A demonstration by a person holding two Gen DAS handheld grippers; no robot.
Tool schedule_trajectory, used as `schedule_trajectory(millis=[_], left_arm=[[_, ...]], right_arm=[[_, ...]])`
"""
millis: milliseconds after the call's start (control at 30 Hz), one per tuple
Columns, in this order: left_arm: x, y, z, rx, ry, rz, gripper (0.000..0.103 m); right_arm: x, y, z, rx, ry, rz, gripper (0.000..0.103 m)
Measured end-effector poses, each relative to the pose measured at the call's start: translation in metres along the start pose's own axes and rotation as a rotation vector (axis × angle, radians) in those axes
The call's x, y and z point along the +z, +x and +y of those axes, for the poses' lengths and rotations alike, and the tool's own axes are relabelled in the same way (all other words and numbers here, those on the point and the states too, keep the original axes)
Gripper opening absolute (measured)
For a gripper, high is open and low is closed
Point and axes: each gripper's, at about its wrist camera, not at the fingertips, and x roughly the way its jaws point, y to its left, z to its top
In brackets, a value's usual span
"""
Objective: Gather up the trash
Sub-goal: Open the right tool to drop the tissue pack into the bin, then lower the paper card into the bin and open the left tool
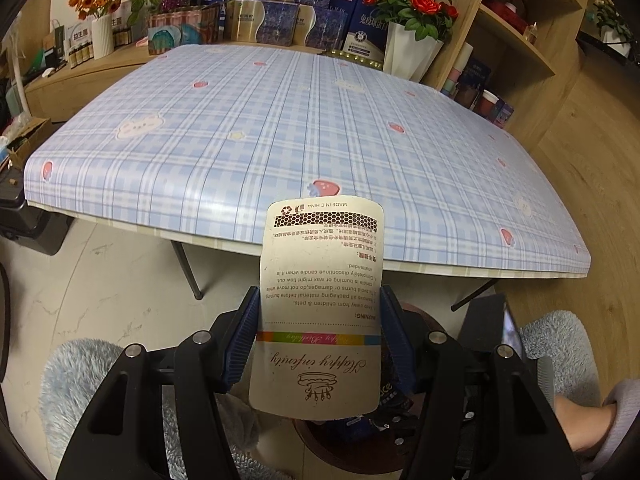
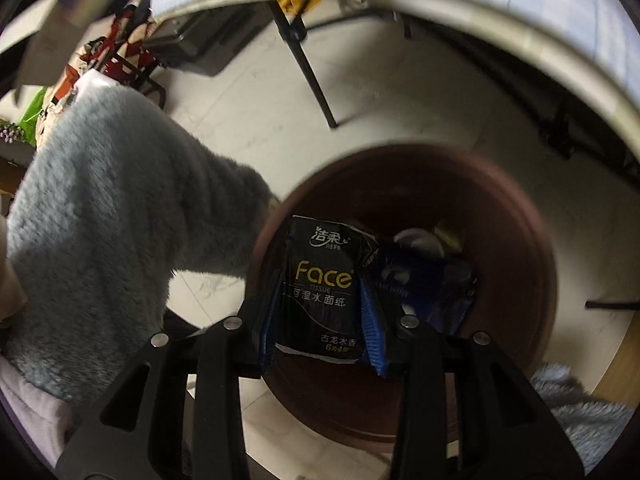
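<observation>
My left tool (image 1: 318,344) is clenched on a card (image 1: 320,304), which stands up between its pads; the tabletop (image 1: 280,128) lies just ahead and the bin (image 1: 348,436) below. My right tool (image 2: 320,312) grips a tissue pack (image 2: 322,284), held over the bin (image 2: 500,240) mouth. Just past it, a blue wrapper (image 2: 424,284) lies inside.
</observation>
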Motion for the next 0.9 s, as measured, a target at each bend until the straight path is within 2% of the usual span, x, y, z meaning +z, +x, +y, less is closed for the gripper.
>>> schedule_trajectory(millis=[67, 167, 300, 367, 433, 533, 800, 900], left_arm=[[-0.002, 0.003, 0.001, -0.002, -0.005, 0.007, 0.058], [-0.004, 0.006, 0.002, -0.006, -0.007, 0.014, 0.058], [-0.005, 0.008, 0.005, -0.007, -0.018, 0.023, 0.058], [-0.007, 0.009, 0.005, -0.007, -0.019, 0.027, 0.058], [-0.008, 0.009, 0.003, -0.007, -0.014, 0.028, 0.058], [-0.009, 0.009, -0.001, -0.01, 0.001, 0.026, 0.058], [-0.01, 0.01, -0.023, -0.024, 0.063, 0.031, 0.058], [-0.012, 0.012, -0.035, -0.038, 0.094, 0.044, 0.059]], right_arm=[[-0.001, 0.005, -0.003, 0.0, 0.02, 0.012, 0.04], [0.0, 0.005, -0.009, 0.019, 0.049, 0.016, 0.047], [-0.002, -0.004, -0.013, 0.023, 0.067, -0.015, 0.071], [-0.003, -0.016, -0.017, 0.003, 0.065, -0.055, 0.078], [-0.003, -0.037, -0.016, -0.036, 0.059, -0.134, 0.088], [-0.005, -0.065, -0.011, -0.091, 0.036, -0.252, 0.095], [-0.019, -0.132, -0.004, -0.272, -0.021, -0.563, 0.097], [-0.026, -0.146, -0.009, -0.338, -0.029, -0.643, 0.097]])
